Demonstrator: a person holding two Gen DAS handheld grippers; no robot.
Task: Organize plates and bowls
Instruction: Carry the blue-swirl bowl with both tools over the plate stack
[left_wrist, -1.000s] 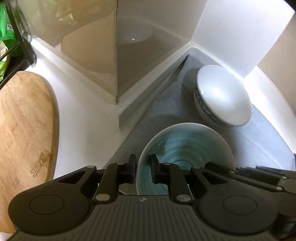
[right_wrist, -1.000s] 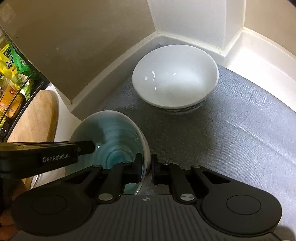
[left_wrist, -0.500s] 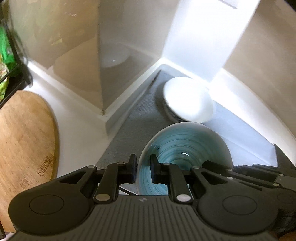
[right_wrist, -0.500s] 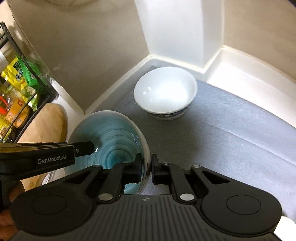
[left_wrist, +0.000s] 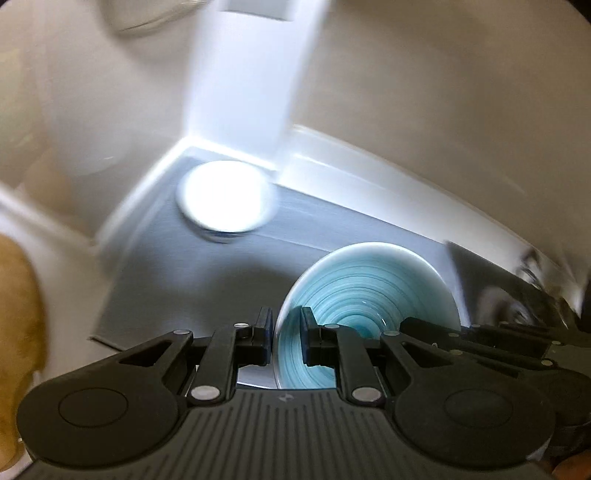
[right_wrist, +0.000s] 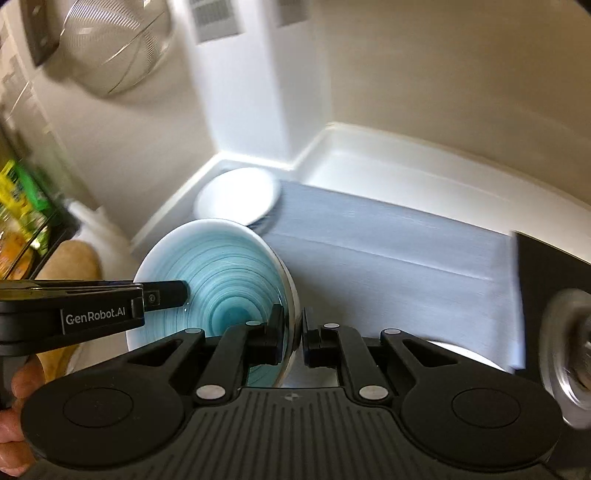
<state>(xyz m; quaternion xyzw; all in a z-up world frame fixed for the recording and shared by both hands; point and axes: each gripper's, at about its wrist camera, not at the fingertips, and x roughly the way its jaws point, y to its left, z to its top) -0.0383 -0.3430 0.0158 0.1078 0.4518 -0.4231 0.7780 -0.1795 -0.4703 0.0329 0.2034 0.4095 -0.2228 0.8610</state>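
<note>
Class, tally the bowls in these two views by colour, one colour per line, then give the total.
Blue bowl, held by both tongs: 1
White bowl, on the grey mat: 1
Total: 2

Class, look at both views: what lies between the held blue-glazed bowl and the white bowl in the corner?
Only bare grey mat separates the blue-glazed bowl from the white bowl; both views show it.

Both hand-held grippers, right (right_wrist: 299, 341) and left (right_wrist: 166, 291), clamp the teal bowl (right_wrist: 210, 269).
</note>
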